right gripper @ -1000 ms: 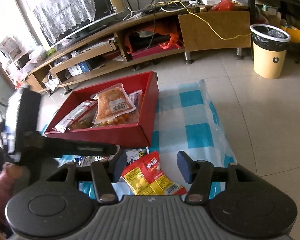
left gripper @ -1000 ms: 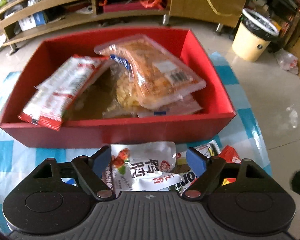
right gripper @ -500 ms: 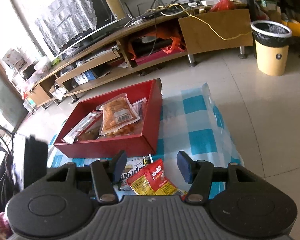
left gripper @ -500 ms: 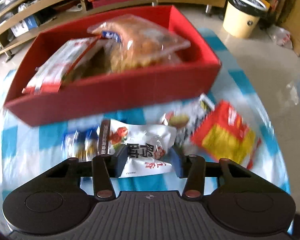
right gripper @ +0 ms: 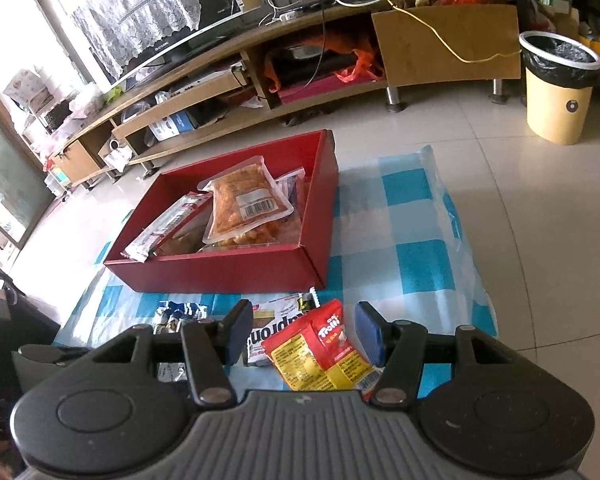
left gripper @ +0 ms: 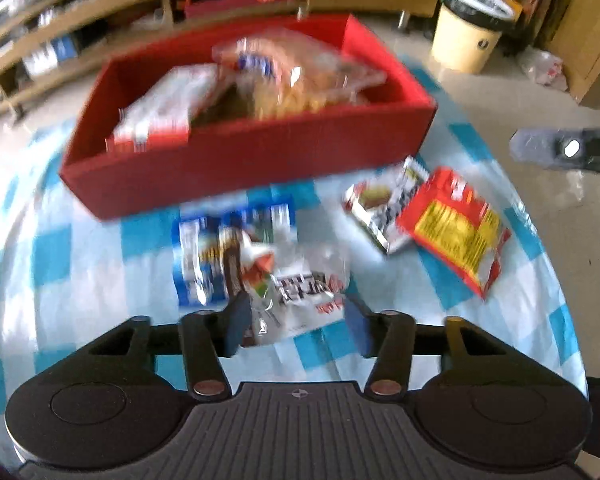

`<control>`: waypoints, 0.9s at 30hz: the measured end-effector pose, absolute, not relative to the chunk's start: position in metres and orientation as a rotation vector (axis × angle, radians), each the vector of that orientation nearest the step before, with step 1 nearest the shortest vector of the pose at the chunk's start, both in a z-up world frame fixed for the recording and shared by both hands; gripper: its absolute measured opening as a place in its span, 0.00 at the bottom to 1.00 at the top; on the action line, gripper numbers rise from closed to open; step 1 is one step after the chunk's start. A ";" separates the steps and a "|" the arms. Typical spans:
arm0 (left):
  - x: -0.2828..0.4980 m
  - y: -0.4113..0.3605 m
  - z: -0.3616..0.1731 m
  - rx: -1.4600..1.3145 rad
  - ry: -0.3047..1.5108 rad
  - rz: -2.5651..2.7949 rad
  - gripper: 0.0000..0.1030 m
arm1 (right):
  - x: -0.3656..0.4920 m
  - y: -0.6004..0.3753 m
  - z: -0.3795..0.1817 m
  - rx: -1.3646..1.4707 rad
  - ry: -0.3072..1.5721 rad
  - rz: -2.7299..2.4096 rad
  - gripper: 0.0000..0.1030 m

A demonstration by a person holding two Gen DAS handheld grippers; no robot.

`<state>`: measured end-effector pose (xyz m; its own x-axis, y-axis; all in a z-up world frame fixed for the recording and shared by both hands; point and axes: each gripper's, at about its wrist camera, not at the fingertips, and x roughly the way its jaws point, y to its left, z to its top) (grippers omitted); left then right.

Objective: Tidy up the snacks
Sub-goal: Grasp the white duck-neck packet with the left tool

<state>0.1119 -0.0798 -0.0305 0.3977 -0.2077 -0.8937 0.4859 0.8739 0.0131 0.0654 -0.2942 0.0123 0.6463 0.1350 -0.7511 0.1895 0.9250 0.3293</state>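
Observation:
A red box holds several snack packets on a blue-checked cloth. In the blurred left wrist view, my left gripper is open above a white packet with red print; the fingers straddle it without closing. A blue packet lies beside it. A red-yellow Trolli packet and a white wafer packet lie to the right. My right gripper is open and empty above the Trolli packet.
A yellow waste bin stands on the tiled floor at the far right. A long wooden TV bench runs behind the box. The cloth's right edge borders bare floor tiles.
The left gripper pulled back and rose from the red box; its jaws narrowed, then widened again over the white packet. The right gripper rose slightly, still open.

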 end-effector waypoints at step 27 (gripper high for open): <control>0.117 -0.057 -0.053 0.248 1.231 -0.624 0.84 | 0.067 -0.293 0.013 0.442 0.885 -0.009 0.51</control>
